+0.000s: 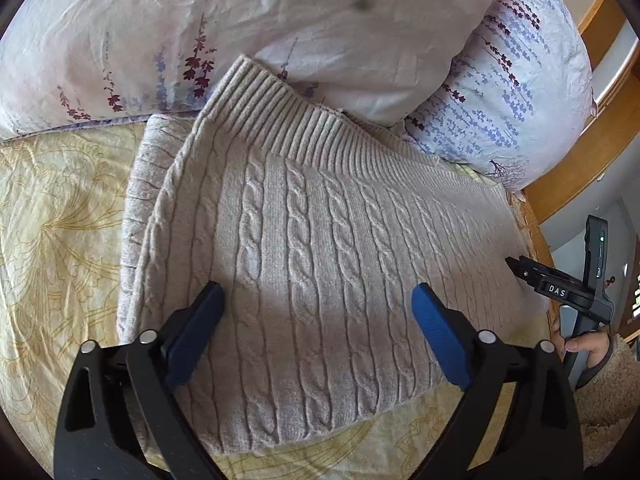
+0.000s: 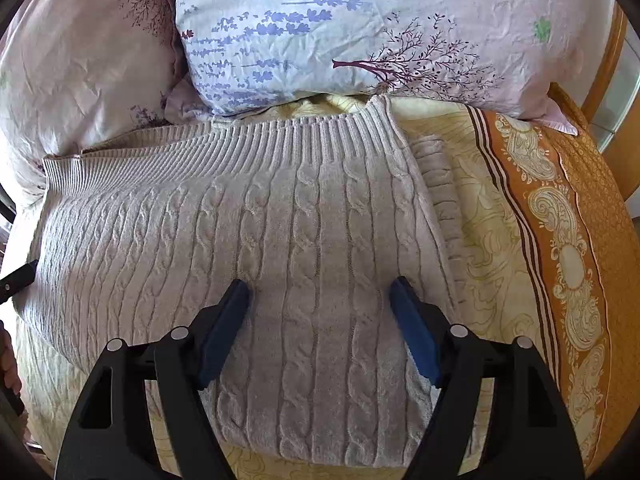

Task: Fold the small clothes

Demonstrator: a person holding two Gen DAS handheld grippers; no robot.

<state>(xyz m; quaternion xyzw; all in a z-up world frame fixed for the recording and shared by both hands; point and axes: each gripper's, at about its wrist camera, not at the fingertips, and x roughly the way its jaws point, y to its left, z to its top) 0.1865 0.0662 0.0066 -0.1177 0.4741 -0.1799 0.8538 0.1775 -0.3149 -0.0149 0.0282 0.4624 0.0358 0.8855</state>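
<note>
Both the left gripper (image 1: 318, 300) and right gripper (image 2: 320, 294) hover released over a folded cable-knit sweater (image 1: 320, 240), whose bulky layers could slide apart if pinched unevenly.

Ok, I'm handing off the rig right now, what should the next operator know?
Left tool: open, holding nothing, above the sweater.
Right tool: open, holding nothing, above the same sweater.
The sweater lies on the bedspread, ribbed band toward the pillows.
Done: it looks already folded, with a layer showing underneath.
Left: probably one more fold or tidying the edges.
</note>
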